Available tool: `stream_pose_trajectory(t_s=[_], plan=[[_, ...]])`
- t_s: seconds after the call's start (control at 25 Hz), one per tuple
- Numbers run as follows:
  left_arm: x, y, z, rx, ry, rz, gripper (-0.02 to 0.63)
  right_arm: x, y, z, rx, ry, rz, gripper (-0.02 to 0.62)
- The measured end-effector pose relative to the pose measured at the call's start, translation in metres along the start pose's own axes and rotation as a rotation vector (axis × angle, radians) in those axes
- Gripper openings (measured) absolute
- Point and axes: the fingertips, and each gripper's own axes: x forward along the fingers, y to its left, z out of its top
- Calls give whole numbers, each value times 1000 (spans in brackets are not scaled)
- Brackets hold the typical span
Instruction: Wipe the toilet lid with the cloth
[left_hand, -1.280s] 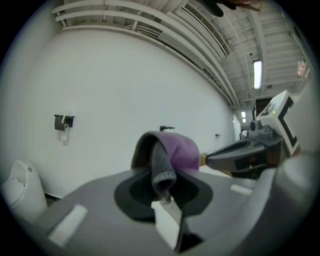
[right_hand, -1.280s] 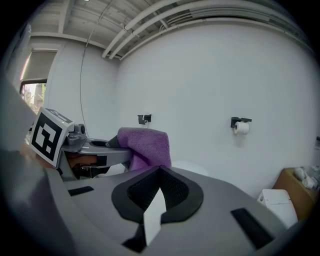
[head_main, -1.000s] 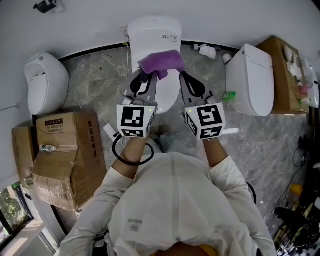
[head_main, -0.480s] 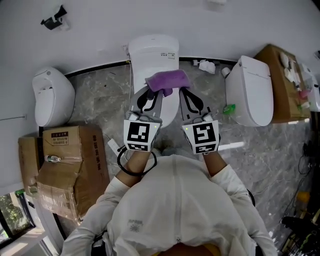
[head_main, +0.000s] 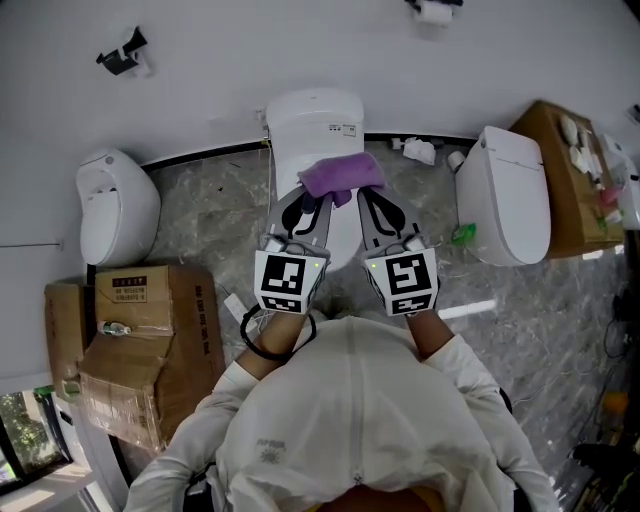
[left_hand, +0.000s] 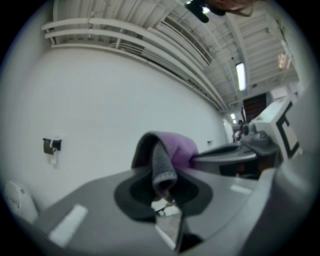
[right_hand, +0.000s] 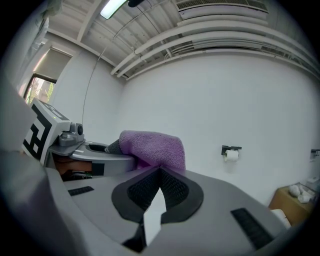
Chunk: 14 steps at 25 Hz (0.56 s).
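The left gripper (head_main: 314, 203) and right gripper (head_main: 367, 202) each pinch 1 end of the purple cloth (head_main: 342, 175), held over the middle of the toilet lid (head_main: 341, 234), so the person should lower it flat and sweep evenly to the front edge

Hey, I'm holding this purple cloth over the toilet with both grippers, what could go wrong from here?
1. The right gripper pinches the purple cloth only at its edge, at the very jaw tips; pressing down on the toilet lid may pull it free.
2. The cloth is bunched between it and the left gripper, so little of it may touch the lid.
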Motion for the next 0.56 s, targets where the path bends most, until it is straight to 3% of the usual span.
stream_pose_trajectory(t_s=[0.56], plan=[[-19,28,-5,1,14,-26,52,9,30,9,-34,9,-17,14]])
